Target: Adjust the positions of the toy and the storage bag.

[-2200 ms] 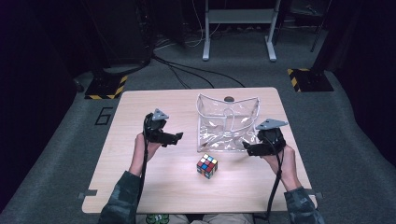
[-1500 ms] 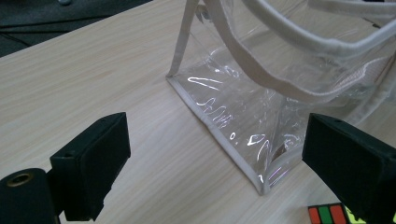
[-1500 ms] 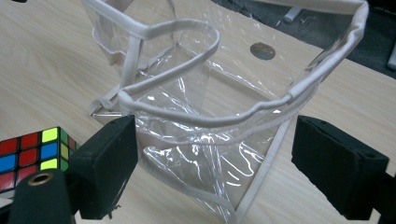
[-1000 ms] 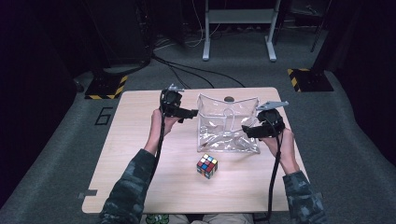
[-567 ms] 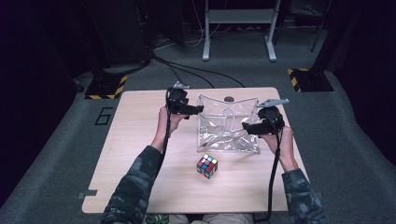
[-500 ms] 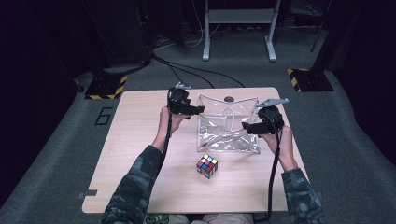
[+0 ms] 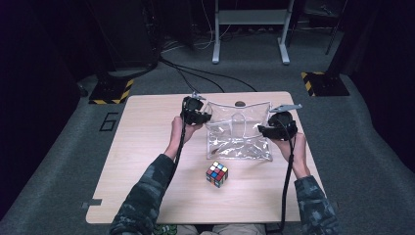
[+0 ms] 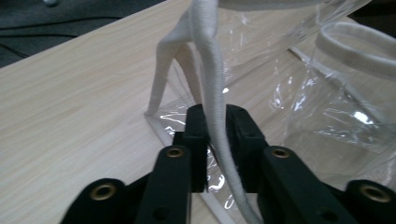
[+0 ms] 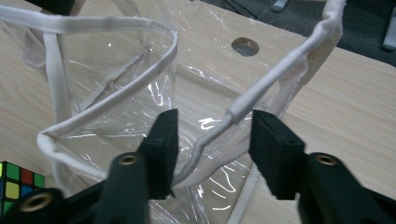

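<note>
Your 2 hands reach out beside the clear bag (image 7: 238, 132). Your left gripper (image 8: 215, 135) just pinched its white rim (image 8: 212, 74); your right gripper (image 9: 212, 135) is closing, half open around the rim.

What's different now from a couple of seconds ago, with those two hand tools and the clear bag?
The left tool moved from the near table up to the clear bag's left rim, and its jaws have just closed on the white edging. The right tool shifted slightly onto the bag's right rim; its jaws have been closing around the edging, pads not yet pressing. The bag now stands opened. The puzzle cube and table stayed put.
</note>
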A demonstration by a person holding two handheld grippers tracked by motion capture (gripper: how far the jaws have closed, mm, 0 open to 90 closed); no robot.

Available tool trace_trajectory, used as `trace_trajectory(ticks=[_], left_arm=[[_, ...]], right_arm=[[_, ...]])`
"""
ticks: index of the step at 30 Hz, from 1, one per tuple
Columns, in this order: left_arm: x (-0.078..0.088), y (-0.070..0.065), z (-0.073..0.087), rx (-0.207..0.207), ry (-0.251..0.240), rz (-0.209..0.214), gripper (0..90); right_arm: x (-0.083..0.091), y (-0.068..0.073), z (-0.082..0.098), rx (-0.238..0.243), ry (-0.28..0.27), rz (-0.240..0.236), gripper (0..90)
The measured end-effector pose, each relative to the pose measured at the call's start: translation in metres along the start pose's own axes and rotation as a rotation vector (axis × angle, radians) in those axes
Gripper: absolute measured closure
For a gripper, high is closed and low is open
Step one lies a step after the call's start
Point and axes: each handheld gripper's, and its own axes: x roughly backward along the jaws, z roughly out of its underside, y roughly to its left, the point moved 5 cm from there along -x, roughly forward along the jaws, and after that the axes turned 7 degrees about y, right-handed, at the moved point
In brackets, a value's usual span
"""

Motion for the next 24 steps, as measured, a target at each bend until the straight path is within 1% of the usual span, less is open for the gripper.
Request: trace_trajectory(ticks=[2,4,5,7,9,10,12,16,17,19,22,23,24], left_arm=[[0.0,0.002,0.002,0.008,-0.006,0.004,85.6],[0.001,0.005,0.003,0.017,-0.013,0.003,87.5],[0.001,0.006,0.003,0.018,-0.018,-0.003,88.0],[0.003,0.009,0.003,0.01,-0.018,-0.027,88.3],[0.005,0.011,0.003,-0.005,-0.012,-0.06,88.5],[0.006,0.013,0.003,-0.006,-0.012,-0.074,88.6],[0.009,0.018,0.003,-0.011,-0.011,-0.089,88.8],[0.023,0.033,0.004,0.012,-0.037,-0.09,89.0],[0.027,0.038,0.004,0.017,-0.043,-0.091,89.1],[0.035,0.045,0.004,0.019,-0.049,-0.093,89.1],[0.047,0.054,0.002,-0.008,-0.043,-0.121,89.2],[0.049,0.057,0.002,-0.016,-0.042,-0.135,89.2],[0.051,0.06,0.002,-0.016,-0.036,-0.136,89.2]], right_arm=[[-0.001,-0.001,0.002,0.004,-0.004,0.002,64.9],[-0.002,-0.002,0.003,0.01,-0.008,0.025,75.2],[-0.001,-0.002,0.003,0.007,-0.015,0.029,79.8],[-0.001,-0.004,0.002,0.012,-0.019,0.066,86.2],[0.0,-0.006,0.001,0.011,-0.019,0.066,87.4],[0.0,-0.008,0.001,0.012,-0.019,0.074,87.7],[0.003,-0.01,-0.001,0.013,-0.025,0.091,87.9],[0.012,-0.018,-0.003,0.016,-0.036,0.141,88.3],[0.014,-0.02,-0.003,0.011,-0.042,0.14,88.3],[0.02,-0.024,-0.005,-0.007,-0.063,0.123,88.3],[0.024,-0.023,-0.009,-0.013,-0.076,0.116,88.4],[0.024,-0.022,-0.01,-0.01,-0.078,0.115,88.4],[0.025,-0.02,-0.012,0.0,-0.081,0.117,88.4]])
